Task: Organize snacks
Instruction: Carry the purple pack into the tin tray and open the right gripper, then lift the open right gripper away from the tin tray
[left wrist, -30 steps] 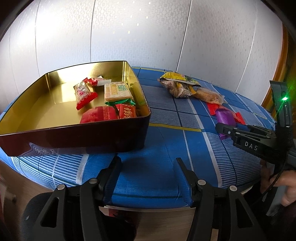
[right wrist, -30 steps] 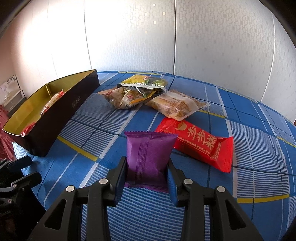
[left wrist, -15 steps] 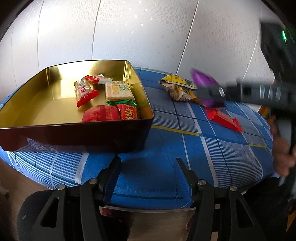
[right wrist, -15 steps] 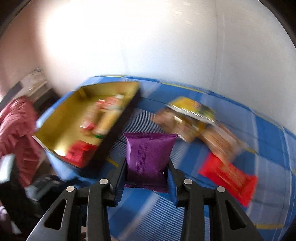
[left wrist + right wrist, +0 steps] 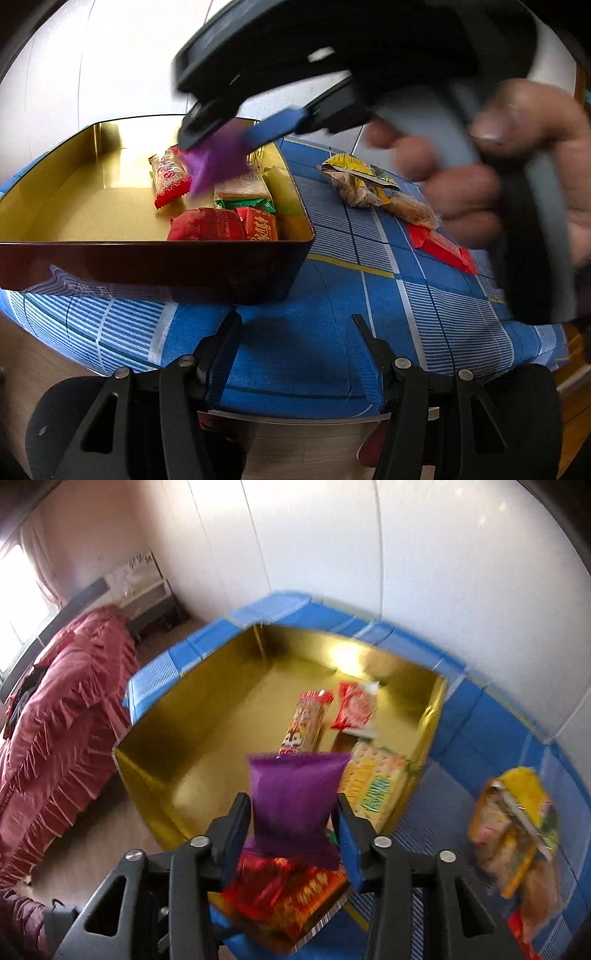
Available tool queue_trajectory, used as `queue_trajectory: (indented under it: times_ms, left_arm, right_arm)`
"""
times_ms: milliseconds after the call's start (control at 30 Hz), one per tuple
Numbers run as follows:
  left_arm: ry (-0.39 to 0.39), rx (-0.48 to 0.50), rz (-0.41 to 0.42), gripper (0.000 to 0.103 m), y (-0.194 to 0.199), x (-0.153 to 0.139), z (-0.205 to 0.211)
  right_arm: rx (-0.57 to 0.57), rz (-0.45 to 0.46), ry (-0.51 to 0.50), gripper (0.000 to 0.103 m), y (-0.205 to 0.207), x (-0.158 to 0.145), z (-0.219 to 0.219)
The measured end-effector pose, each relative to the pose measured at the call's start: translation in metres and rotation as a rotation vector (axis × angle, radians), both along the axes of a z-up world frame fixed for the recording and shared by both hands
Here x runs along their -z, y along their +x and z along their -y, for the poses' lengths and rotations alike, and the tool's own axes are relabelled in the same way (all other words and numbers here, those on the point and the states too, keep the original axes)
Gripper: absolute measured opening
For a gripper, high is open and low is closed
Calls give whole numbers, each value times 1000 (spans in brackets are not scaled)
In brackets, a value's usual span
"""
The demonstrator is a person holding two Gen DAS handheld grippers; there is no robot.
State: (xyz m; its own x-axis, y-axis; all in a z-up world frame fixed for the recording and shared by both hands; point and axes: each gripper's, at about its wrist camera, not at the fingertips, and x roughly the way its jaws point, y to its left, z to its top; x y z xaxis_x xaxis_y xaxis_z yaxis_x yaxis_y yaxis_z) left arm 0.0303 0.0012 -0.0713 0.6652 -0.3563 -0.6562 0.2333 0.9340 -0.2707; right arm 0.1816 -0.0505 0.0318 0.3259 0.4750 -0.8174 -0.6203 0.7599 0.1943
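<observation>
The purple snack packet [image 5: 293,805] is seen between the two fingers of the right gripper [image 5: 293,823], right over the gold tin [image 5: 207,738]. The jaws of that gripper have just been opening, and thin gaps seem to be seen beside the packet, so it looks to be let go or nearly let go; the blur keeps this from being told for sure. The packet is stood up tall, with its long side pointed away from the gripper and its crimped top edge farthest out.

The thing that matters for the next move is what lies under the packet. The tin's floor is straight below and a bit ahead. The near right part of the tin is already filled by red packets [image 5: 284,893], a cracker pack [image 5: 373,786] and a long striped packet [image 5: 306,720]. The left part of the tin floor is bare, so a small push to the left would likely be needed for a flat landing.

The left gripper [image 5: 295,343] is held low at the near edge of the table [image 5: 332,350], partly open, with nothing in it. It is farther from the packet than the right one. More snacks [image 5: 365,184] are left lying on the blue cloth beside the tin
</observation>
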Motion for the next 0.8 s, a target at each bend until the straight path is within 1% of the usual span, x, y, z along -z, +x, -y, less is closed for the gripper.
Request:
queue_trajectory:
  times_ms: [67, 133, 167, 233, 333, 433, 533, 700, 800]
  left_arm:
    - [-4, 0, -1, 59, 0, 0, -2]
    - [-7, -1, -2, 59, 1, 0, -3]
    - [-6, -2, -1, 59, 0, 0, -3]
    - [-1, -4, 1, 59, 0, 0, -2]
    - [4, -3, 2, 60, -1, 0, 0]
    - [10, -2, 4, 60, -1, 0, 2]
    - [21, 2, 8, 61, -1, 1, 7]
    - [43, 7, 16, 62, -2, 1, 6]
    - [59, 9, 21, 62, -2, 1, 9]
  right_arm:
    - [18, -9, -8, 57, 4, 7, -3]
    - [41, -13, 20, 63, 5, 8, 1]
    - [57, -6, 43, 68, 3, 6, 8]
    - [85, 17, 61, 70, -2, 2, 19]
    - [147, 76, 70, 71, -16, -5, 47]
    - [226, 119, 57, 80, -30, -5, 80]
    - [316, 131, 26, 80, -48, 6, 119]
    - [459, 95, -39, 80, -79, 38, 181]
    - [559, 86, -46, 80, -94, 53, 215]
